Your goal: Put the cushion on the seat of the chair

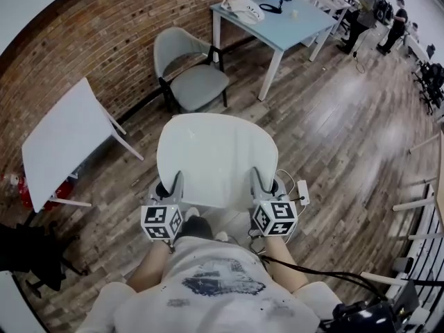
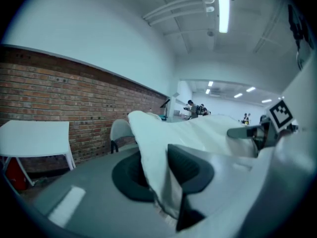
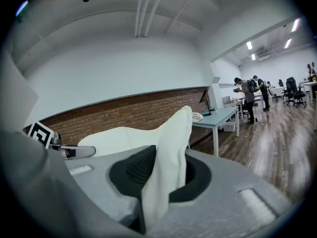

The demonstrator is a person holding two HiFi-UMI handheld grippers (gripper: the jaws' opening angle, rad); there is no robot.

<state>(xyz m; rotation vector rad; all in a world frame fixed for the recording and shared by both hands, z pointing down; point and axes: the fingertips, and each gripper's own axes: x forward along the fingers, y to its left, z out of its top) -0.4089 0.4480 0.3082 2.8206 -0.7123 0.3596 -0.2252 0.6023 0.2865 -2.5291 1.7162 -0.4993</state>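
A white cushion [image 1: 214, 158] hangs flat in front of me, carried by both grippers at its near corners. My left gripper [image 1: 172, 189] is shut on the cushion's near left edge, with the fabric [image 2: 153, 152] pinched between the dark pads. On the other side my right gripper [image 1: 262, 186] is shut on the near right edge, where the fabric [image 3: 171, 157] stands up between the pads. The grey chair [image 1: 191, 75] stands farther off by the brick wall, its seat [image 1: 201, 87] bare, well beyond the cushion.
A light blue table [image 1: 274, 16] with a white phone stands right of the chair. A white table [image 1: 62, 141] leans at the left by the brick wall. People [image 1: 368, 5] stand at the far right. A cable and a white plug [image 1: 302, 191] lie on the wooden floor.
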